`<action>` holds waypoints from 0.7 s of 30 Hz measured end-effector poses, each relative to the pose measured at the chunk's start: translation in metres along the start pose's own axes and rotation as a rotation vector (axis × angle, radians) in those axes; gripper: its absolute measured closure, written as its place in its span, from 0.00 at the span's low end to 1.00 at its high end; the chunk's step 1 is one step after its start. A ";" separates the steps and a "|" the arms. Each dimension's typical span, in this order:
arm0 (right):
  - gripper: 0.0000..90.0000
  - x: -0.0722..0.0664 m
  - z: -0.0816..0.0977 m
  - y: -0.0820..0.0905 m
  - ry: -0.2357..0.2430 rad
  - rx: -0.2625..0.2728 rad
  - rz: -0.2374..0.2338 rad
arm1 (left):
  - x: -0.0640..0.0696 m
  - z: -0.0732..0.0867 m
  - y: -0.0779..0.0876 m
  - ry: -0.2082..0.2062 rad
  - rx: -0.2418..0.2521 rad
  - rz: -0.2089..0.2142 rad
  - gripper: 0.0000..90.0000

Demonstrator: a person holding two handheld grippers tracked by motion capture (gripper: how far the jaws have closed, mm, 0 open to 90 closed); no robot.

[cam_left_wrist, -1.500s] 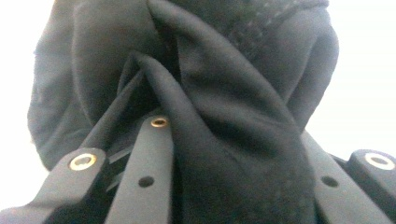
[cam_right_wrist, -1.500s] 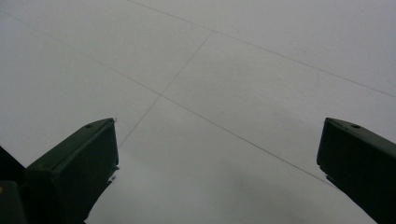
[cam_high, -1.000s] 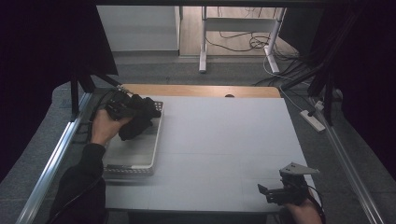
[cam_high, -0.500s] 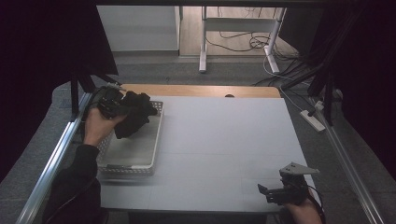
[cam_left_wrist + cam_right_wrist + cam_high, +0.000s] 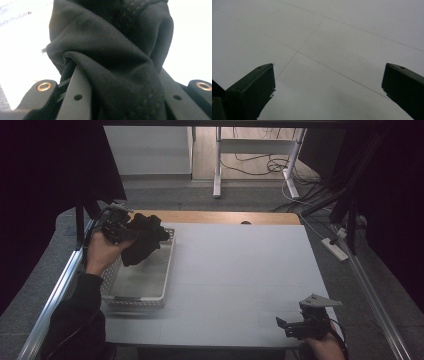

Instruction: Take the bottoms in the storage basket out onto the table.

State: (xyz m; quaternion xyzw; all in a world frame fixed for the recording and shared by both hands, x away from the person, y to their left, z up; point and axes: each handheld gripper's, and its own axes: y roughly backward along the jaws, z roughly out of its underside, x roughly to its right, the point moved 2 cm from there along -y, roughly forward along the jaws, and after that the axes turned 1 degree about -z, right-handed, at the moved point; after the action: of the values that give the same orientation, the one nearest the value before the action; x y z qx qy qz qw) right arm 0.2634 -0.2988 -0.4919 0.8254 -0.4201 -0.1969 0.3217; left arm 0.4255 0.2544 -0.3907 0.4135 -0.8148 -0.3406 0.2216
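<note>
A black cloth (image 5: 142,241) hangs bunched above the far end of a white perforated basket (image 5: 114,296) at the table's left. My left gripper (image 5: 125,231) is shut on the black cloth, lifted clear of the basket floor. In the left gripper view the black cloth (image 5: 110,62) is pinched between the two jaws and hides their tips. My right gripper (image 5: 292,326) rests near the table's front right edge, held by a hand. In the right gripper view its jaws stand wide apart over the bare white table (image 5: 332,45), with nothing between them.
The white table (image 5: 240,270) has a wooden strip (image 5: 220,217) along its far edge. Metal rails (image 5: 60,285) run along both sides. Desk legs and cables (image 5: 255,167) lie on the floor beyond. A power strip (image 5: 335,248) sits at the right.
My left gripper has risen with the black cloth, lifting it off the basket and drawing it slightly left. The right gripper has kept still.
</note>
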 end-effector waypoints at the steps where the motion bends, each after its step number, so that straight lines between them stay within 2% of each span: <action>1: 0.00 0.000 0.000 0.000 0.000 0.000 0.000 | 0.001 -0.001 0.002 -0.002 0.006 -0.001 0.82; 10: 0.00 0.000 0.000 0.000 0.000 0.000 0.001 | 0.013 -0.014 0.015 -0.024 0.053 0.031 0.82; 21: 0.00 0.000 0.000 0.000 0.000 0.001 0.001 | 0.032 -0.033 0.018 -0.078 0.081 0.057 0.82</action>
State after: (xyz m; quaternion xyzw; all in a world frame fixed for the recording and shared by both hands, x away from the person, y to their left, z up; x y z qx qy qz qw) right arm 0.2633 -0.2989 -0.4919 0.8255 -0.4204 -0.1965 0.3214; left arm 0.4190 0.2236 -0.3527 0.3853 -0.8472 -0.3170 0.1822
